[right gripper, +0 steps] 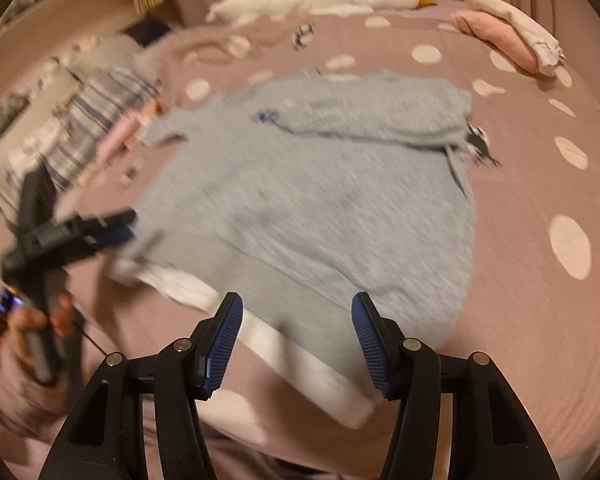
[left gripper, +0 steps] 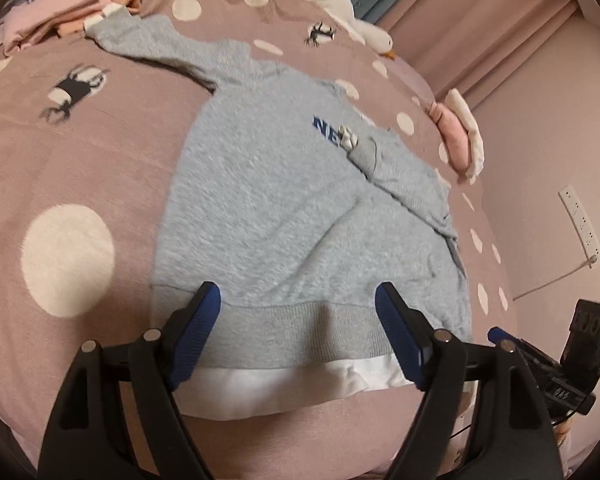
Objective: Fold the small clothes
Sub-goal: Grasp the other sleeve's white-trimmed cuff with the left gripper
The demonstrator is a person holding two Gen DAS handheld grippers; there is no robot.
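While hovering over the hem, left tongs [left gripper: 298,300] open wide, empty; grey sweater [left gripper: 284,200] flat on bed [left gripper: 60,160], one sleeve folded across chest. From the right wrist: right tongs [right gripper: 297,312] parted, gripping nothing, above sweater's white hem [right gripper: 300,360]; blurred.

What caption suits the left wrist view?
Open left gripper over grey sweater's hem, one sleeve folded in.

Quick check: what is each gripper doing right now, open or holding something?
Left gripper: open, holding nothing, above the grey sweater hem.
Right gripper: open, holding nothing, above the same hem.
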